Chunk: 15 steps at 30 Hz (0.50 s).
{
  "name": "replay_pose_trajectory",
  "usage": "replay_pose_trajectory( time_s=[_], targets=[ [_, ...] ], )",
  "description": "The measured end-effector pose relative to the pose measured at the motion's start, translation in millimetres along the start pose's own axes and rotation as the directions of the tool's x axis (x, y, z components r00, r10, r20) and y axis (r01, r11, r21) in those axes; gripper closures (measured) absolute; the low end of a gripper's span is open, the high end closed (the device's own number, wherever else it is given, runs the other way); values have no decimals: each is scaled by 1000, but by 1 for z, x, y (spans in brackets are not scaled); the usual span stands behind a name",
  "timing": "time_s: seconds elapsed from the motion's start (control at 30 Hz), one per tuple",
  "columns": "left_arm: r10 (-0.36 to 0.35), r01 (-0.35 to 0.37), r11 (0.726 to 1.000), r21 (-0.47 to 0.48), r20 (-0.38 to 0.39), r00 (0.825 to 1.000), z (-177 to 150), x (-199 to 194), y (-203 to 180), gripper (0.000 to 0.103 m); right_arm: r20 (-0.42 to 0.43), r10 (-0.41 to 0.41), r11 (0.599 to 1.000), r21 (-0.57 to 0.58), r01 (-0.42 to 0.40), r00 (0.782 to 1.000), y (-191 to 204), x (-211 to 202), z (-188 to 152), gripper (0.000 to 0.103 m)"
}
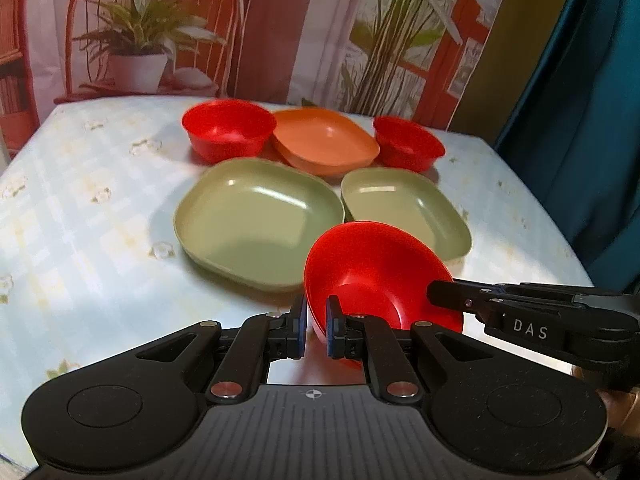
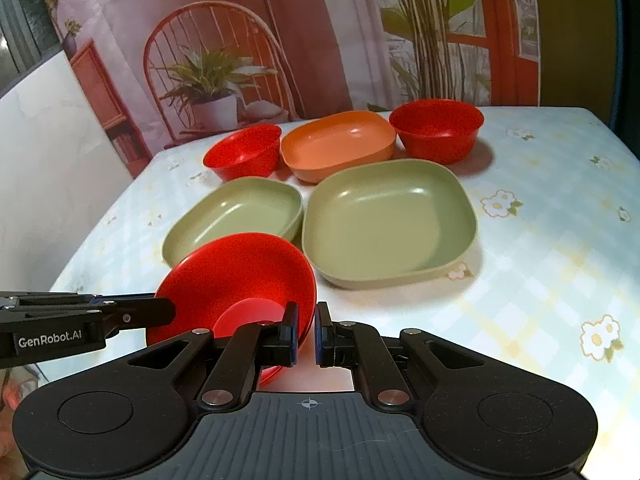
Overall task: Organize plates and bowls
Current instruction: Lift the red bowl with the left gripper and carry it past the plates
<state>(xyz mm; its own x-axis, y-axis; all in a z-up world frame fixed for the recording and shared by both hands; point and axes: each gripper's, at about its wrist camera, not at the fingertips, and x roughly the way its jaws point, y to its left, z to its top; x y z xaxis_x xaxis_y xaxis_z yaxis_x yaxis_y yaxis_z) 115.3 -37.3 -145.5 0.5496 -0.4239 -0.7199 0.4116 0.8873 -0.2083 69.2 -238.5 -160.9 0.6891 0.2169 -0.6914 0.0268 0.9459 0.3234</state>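
A red bowl (image 1: 376, 276) (image 2: 240, 276) is held tilted above the table's near edge. My left gripper (image 1: 316, 328) is shut on its left rim. My right gripper (image 2: 306, 332) is shut on its right rim; it also shows in the left wrist view (image 1: 444, 294), and the left gripper shows in the right wrist view (image 2: 160, 312). Beyond lie a large green plate (image 1: 256, 220) (image 2: 392, 220), a smaller green plate (image 1: 404, 208) (image 2: 236, 216), an orange plate (image 1: 324, 140) (image 2: 336, 144) and two more red bowls (image 1: 228, 128) (image 1: 406, 142) (image 2: 438, 128) (image 2: 244, 150).
The table (image 1: 80, 208) (image 2: 560, 240) has a pale checked floral cloth. A printed backdrop with chair and plants (image 1: 160, 40) hangs behind it. A dark teal curtain (image 1: 580, 120) hangs at the right. A white wall panel (image 2: 52, 160) stands left of the table.
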Motion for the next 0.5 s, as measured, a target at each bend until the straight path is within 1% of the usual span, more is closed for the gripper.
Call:
replay_pose_trajectory(
  time_s=[0.17,0.33,0.5],
  targets=[
    [-3,3,1000,-4,35,999,13,-9,3,93,18,16,1000,16,-16,1000,6,-5,16,96],
    [5,-5,1000,-3,72,997,36,-14,4,92,33,31,999,24,-32,999,11,-7,38,96],
    [9,-8,1000,-6,111,994,60,-17,9,92,64,45,999,-13,-44,997,20,-9,69,96]
  ],
)
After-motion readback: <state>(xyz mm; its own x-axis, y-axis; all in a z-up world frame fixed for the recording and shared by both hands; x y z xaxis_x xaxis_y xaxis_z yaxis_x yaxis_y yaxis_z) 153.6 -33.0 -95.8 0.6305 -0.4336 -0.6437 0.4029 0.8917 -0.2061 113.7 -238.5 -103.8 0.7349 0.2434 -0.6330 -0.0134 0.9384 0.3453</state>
